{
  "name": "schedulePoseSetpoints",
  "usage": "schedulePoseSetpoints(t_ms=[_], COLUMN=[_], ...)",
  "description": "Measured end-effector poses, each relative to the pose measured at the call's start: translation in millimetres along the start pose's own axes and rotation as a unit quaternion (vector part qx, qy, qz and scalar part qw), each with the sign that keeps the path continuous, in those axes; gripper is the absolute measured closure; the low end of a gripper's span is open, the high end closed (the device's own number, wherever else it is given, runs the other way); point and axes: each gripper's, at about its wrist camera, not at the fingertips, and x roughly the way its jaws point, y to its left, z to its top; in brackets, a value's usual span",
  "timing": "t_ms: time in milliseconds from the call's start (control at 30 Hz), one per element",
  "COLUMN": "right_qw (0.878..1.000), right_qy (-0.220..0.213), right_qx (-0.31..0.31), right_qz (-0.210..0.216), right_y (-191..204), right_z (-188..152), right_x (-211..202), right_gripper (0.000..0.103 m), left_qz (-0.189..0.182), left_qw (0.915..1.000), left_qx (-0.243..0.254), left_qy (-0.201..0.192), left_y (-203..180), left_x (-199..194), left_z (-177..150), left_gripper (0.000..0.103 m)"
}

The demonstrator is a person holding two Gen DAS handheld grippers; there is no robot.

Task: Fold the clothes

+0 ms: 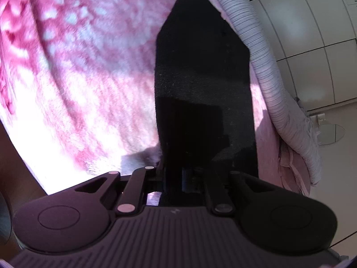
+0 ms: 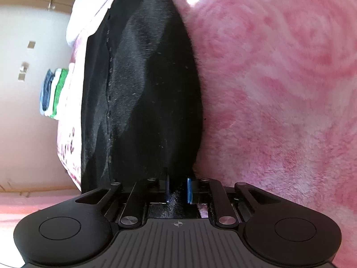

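1. Left wrist view: my left tool (image 1: 202, 172) is pressed together on the black garment (image 1: 200, 71). The cloth runs from the jaws to the far side over a fuzzy pink blanket (image 1: 73, 84). A ribbed white cloth edge (image 1: 263, 67) lies to the right.
2. It looks light, soft and limp, so I judge it will sag. Edges or corners make the best holds.
3. Right wrist view: my right tool (image 2: 177, 189) pinches the same black garment (image 2: 142, 93), the blue pads nearly meeting. A stack of folded clothes (image 2: 52, 91) sits far left.
4. Both tools point along the cloth, close to the blanket.
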Motion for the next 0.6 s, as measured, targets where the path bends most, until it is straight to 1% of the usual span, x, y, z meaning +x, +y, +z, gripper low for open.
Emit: schedulePoseSetpoints(t_ms=[133, 200, 267, 367, 433, 500, 600], right_qw=[1.0, 1.0, 1.0, 1.0, 0.999, 0.998, 0.998], right_qy=[-0.006, -0.008, -0.007, 0.013, 0.033, 0.049, 0.051], right_qx=[-0.023, -0.027, -0.024, -0.018, -0.015, 0.001, 0.025], right_qz=[-0.007, -0.007, -0.005, -0.01, -0.021, -0.026, -0.028], right_y=[14, 19, 20, 17, 13, 8, 5], right_z=[-5, -9, -17, -31, -43, -53, -58], right_x=[-14, -23, -32, -41, -41, -41, -43], right_gripper=[0.093, 0.095, 0.096, 0.096, 0.096, 0.096, 0.096], left_qz=[-0.017, -0.02, -0.018, -0.004, 0.005, 0.005, 0.003], left_qw=[0.9996, 0.9995, 0.9997, 0.9999, 0.9996, 0.9992, 0.9989], left_qx=[0.023, 0.022, 0.012, -0.004, -0.015, -0.03, -0.037], left_qy=[-0.009, -0.009, -0.007, 0.01, 0.022, 0.027, 0.029], left_y=[-9, -9, -3, 8, 12, 13, 9], left_x=[-19, -28, -38, -47, -51, -52, -50], left_z=[-4, -10, -17, -38, -50, -57, -55], left_gripper=[0.096, 0.096, 0.096, 0.096, 0.096, 0.096, 0.096])
